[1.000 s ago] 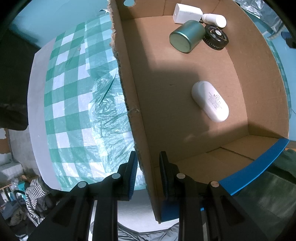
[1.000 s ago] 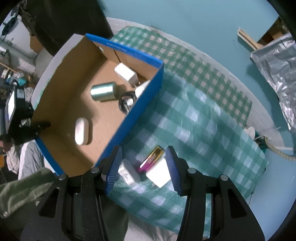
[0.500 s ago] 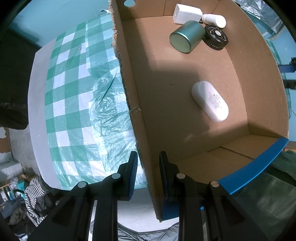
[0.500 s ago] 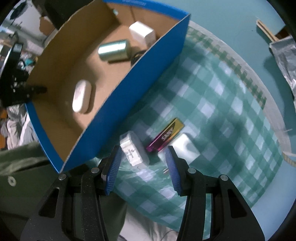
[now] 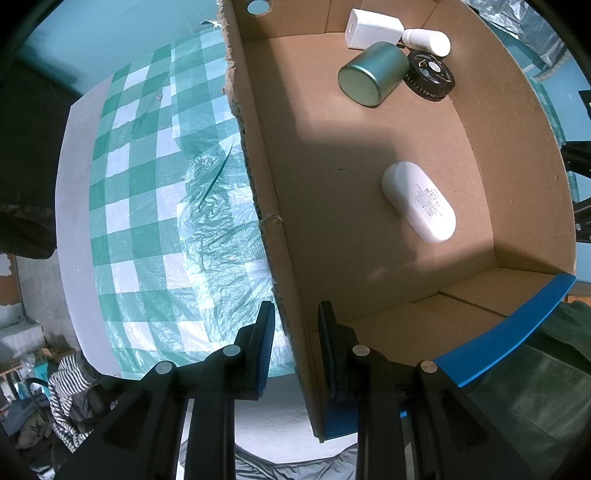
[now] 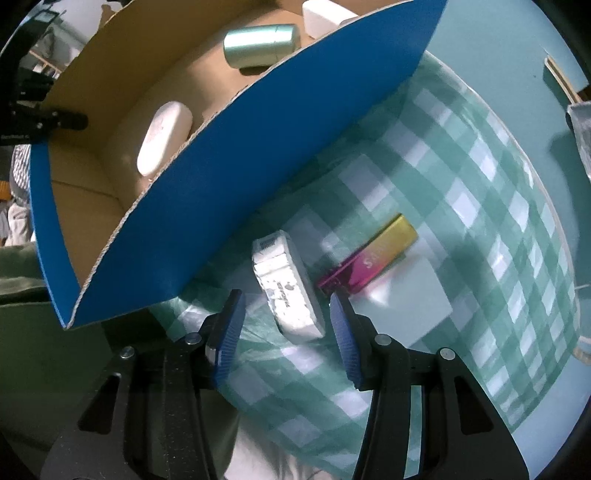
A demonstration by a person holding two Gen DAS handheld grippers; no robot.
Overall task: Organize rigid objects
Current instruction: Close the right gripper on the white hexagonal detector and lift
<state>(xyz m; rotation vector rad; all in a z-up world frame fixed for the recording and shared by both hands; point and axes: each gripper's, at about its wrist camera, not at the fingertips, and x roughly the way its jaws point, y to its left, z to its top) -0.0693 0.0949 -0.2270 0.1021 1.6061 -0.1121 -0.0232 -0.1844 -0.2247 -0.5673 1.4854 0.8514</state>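
Observation:
A cardboard box (image 5: 369, 302) with a blue outside (image 6: 258, 147) stands on the green checked tablecloth. My left gripper (image 5: 293, 339) is shut on its near wall. Inside lie a white oval case (image 5: 419, 201), a green metal can (image 5: 369, 74), a black round disc (image 5: 428, 75), a white block (image 5: 373, 24) and a small white bottle (image 5: 426, 38). My right gripper (image 6: 286, 332) is open just above a white rectangular adapter (image 6: 286, 286) that lies beside the box. A pink-and-gold flat stick (image 6: 369, 258) and a white square block (image 6: 402, 295) lie next to it.
The checked tablecloth (image 5: 147, 206) covers the table on both sides of the box, with crinkled clear plastic (image 5: 218, 206) left of it. The table's near edge (image 6: 295, 454) is close below my right gripper. Clutter lies on the floor at lower left (image 5: 44, 398).
My right gripper has moved down and closer to the table, so the white adapter now sits between its open fingers. The left gripper and box have not moved.

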